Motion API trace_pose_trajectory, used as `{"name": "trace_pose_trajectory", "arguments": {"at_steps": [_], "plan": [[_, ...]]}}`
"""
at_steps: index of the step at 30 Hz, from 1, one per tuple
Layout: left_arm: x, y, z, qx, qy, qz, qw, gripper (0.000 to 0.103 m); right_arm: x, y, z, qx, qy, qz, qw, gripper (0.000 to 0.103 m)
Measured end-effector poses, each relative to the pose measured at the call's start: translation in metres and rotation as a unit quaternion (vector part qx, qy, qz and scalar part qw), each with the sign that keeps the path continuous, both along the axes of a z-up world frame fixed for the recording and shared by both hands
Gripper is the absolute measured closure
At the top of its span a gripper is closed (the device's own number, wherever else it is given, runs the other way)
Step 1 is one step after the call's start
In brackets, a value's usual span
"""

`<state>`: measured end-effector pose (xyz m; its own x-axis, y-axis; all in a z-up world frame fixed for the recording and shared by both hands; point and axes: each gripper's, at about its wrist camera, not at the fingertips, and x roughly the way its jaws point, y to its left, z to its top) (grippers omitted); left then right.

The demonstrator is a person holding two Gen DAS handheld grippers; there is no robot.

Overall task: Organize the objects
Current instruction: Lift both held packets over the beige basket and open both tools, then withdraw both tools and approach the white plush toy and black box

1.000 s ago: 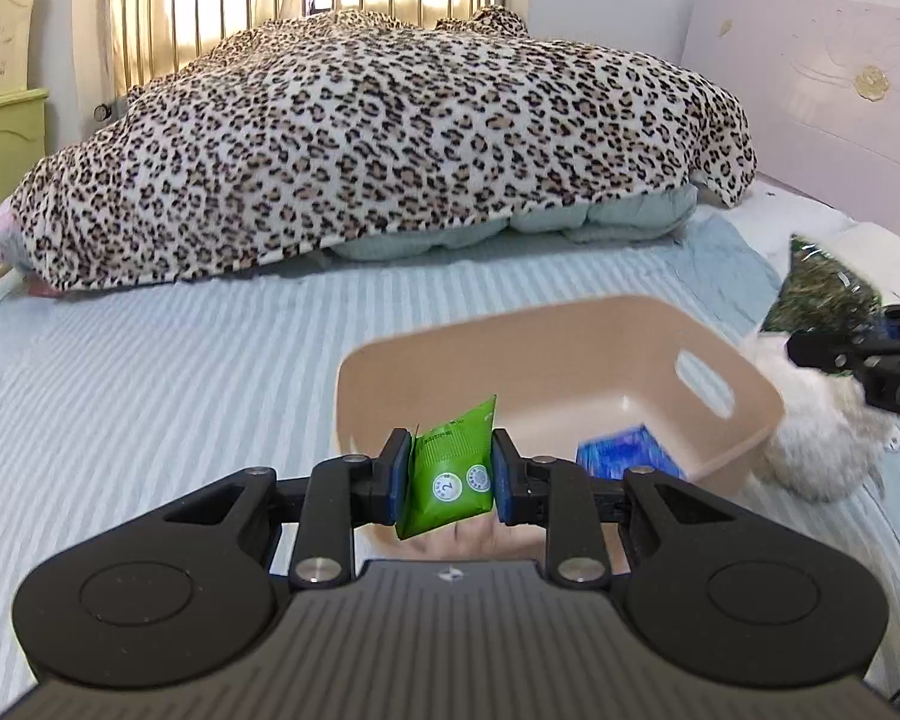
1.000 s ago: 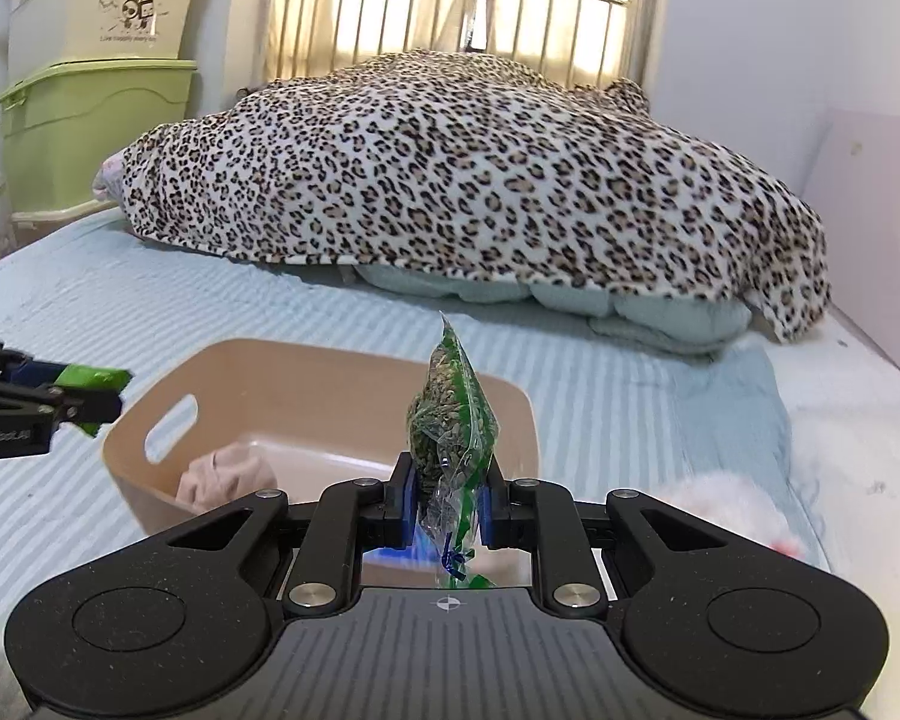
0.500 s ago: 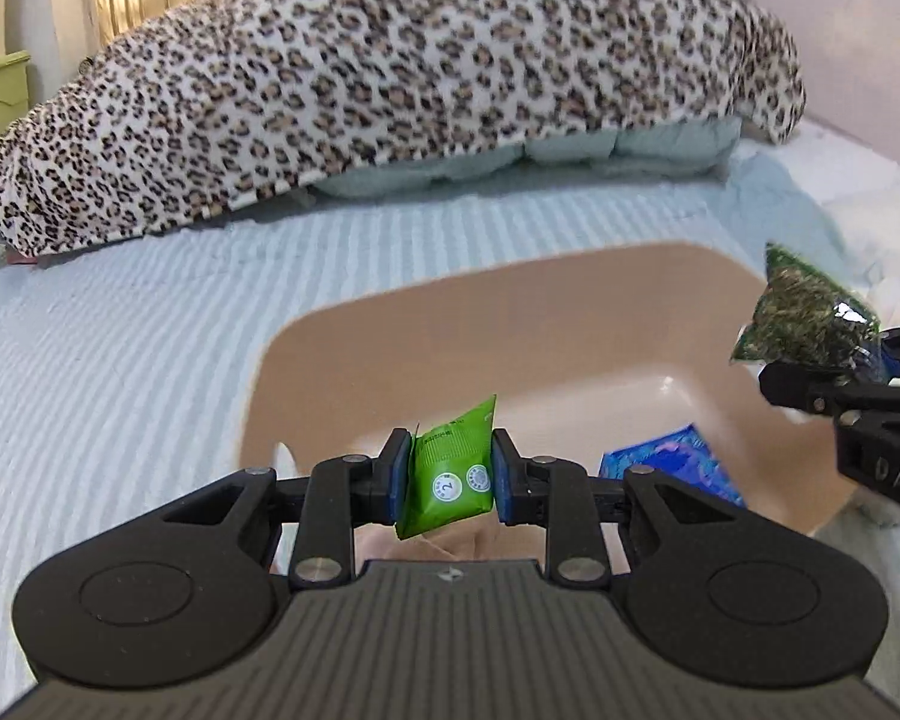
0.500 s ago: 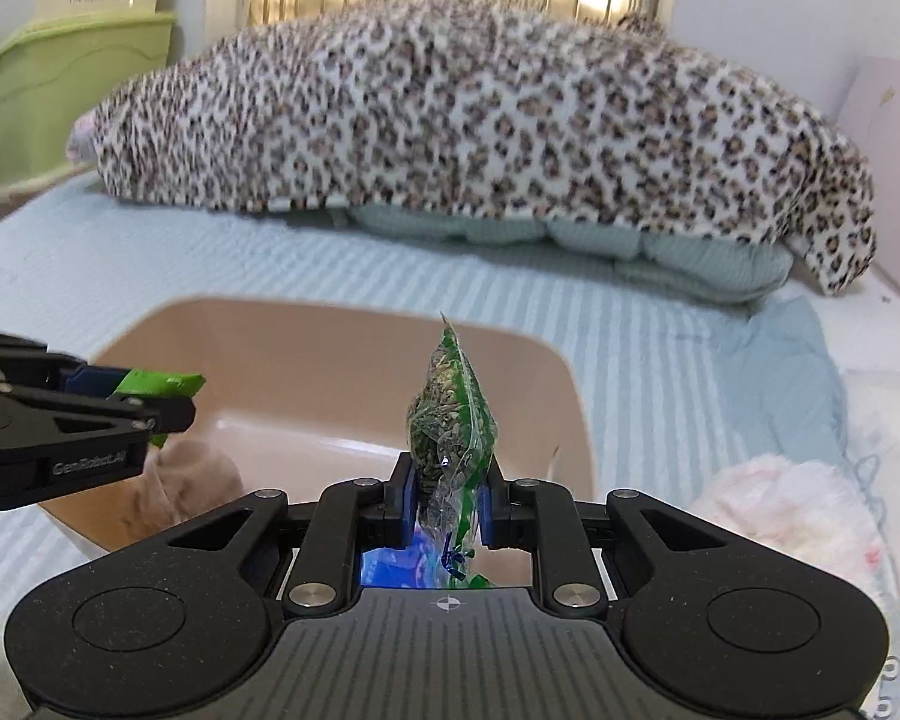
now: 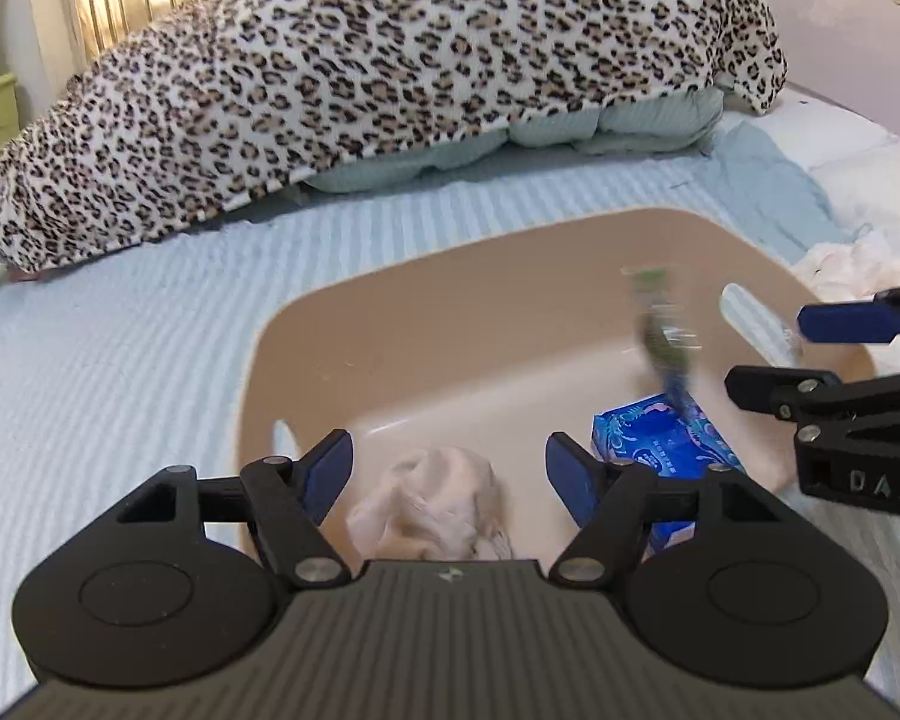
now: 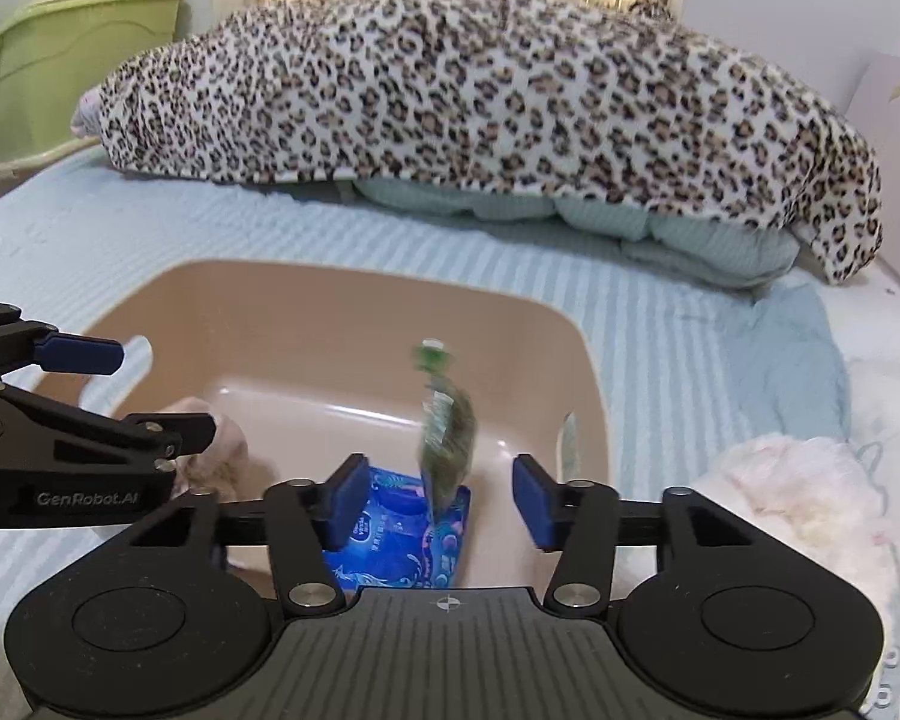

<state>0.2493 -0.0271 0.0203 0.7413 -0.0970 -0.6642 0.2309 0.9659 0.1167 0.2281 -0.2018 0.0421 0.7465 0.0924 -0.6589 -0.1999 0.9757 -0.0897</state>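
Observation:
A beige plastic basket (image 5: 342, 324) (image 6: 588, 372) sits on the striped bed. My left gripper (image 5: 448, 474) is open and empty above the basket's near edge; the green packet it held is out of sight. My right gripper (image 6: 439, 501) is open; the clear bag of green stuff (image 6: 444, 438) (image 5: 663, 336) is blurred in mid-air, falling into the basket above a blue tissue pack (image 6: 402, 534) (image 5: 660, 450). A pinkish cloth (image 5: 432, 504) (image 6: 222, 444) lies in the basket. Each gripper shows in the other's view: the right (image 5: 822, 360), the left (image 6: 120, 390).
A leopard-print blanket (image 5: 390, 60) over a pale quilt fills the back of the bed. A white fluffy cloth (image 6: 798, 492) lies right of the basket. Green storage boxes (image 6: 72, 54) stand at the far left. A headboard is at the right.
Both grippers have opened over the basket. The green packet has left the left gripper and the bag of green stuff has left the right gripper and is dropping.

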Motion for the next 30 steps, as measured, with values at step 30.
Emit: {"name": "trace_pose_trajectory", "arguments": {"at_steps": [30], "plan": [[-0.118,-0.008,-0.029,-0.023,0.041,-0.015,0.9988,0.013,-0.125,-0.041,-0.030,0.023,0.036,-0.056,0.998,0.016]]}}
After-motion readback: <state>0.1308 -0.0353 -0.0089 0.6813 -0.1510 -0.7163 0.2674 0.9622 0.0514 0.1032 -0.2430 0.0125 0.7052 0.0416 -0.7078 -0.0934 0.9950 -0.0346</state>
